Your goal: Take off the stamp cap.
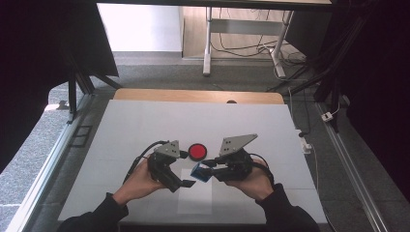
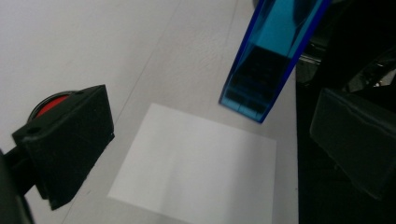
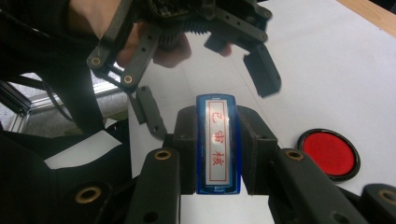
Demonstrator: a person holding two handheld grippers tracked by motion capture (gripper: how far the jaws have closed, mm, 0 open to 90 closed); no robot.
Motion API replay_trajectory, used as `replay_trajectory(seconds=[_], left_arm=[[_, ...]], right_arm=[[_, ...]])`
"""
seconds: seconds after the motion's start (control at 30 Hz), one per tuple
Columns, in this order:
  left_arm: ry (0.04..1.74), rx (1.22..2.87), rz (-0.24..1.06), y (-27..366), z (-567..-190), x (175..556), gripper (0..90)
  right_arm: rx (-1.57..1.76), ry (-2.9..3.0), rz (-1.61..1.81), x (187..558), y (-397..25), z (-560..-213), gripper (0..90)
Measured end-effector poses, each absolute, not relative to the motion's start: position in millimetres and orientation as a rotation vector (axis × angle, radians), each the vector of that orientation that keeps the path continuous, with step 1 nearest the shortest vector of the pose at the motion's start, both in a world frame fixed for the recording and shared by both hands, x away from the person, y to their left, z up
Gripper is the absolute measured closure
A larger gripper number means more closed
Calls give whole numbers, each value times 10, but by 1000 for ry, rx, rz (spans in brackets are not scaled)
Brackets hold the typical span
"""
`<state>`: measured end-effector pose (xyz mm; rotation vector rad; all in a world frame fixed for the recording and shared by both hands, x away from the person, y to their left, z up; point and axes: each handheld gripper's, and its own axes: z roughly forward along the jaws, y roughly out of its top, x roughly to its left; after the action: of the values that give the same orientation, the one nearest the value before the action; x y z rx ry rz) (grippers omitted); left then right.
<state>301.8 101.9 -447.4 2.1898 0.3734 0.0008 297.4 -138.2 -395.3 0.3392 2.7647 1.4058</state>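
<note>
While held above the paper (image 1: 195,191):
Right hand-held gripper (image 1: 205,173): grasping the blue stamp (image 3: 217,144)
Left hand-held gripper (image 1: 188,183): released, jaws apart, just beside the stamp

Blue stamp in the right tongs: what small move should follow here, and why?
Probably lower the blue stamp straight down onto the white sheet. The right tongs clamp it above the paper, the red ink pad lies behind, and the left tongs hang open beside it.

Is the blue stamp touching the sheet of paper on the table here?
Apart. In the left gripper view the blue stamp hangs above the sheet of paper, with bare table showing between them. The right tongs grip it by both sides.
</note>
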Motion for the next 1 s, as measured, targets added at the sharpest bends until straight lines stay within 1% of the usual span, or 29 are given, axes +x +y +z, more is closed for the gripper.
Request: replay_trajectory(seconds=[0.23,0.37,0.43,0.53,0.57,0.6,0.63,0.67,0.73,0.77,0.87,1.0], left_arm=[[303,2181,-32,961,-4515,2973,0],[290,2172,-55,946,-4575,2964,32],[265,2168,-87,954,-4599,2967,77],[225,2170,-99,958,-4622,2960,165],[215,2168,-104,957,-4626,2957,198],[206,2163,-106,957,-4628,2952,250],[186,2158,-116,961,-4628,2952,250],[176,2150,-124,965,-4626,2949,295],[161,2138,-134,977,-4621,2951,337],[151,2131,-141,986,-4618,2950,386],[134,2121,-151,1006,-4614,2949,458],[126,2110,-167,1029,-4614,2957,523]], right_arm=[[309,2775,1446,2948,-1384,-3939,714],[283,2785,1440,2933,-1373,-3941,714],[273,2791,1450,2931,-1368,-3944,714],[265,2798,1458,2923,-1363,-3943,714],[262,2800,1463,2922,-1361,-3941,714],[251,2804,1463,2918,-1359,-3937,714],[251,2804,1463,2918,-1359,-3937,714],[246,2808,1467,2915,-1357,-3936,714],[239,2813,1470,2909,-1352,-3937,714],[235,2815,1471,2908,-1350,-3938,714],[223,2816,1473,2905,-1350,-3936,714],[217,2817,1476,2904,-1360,-3919,714]])
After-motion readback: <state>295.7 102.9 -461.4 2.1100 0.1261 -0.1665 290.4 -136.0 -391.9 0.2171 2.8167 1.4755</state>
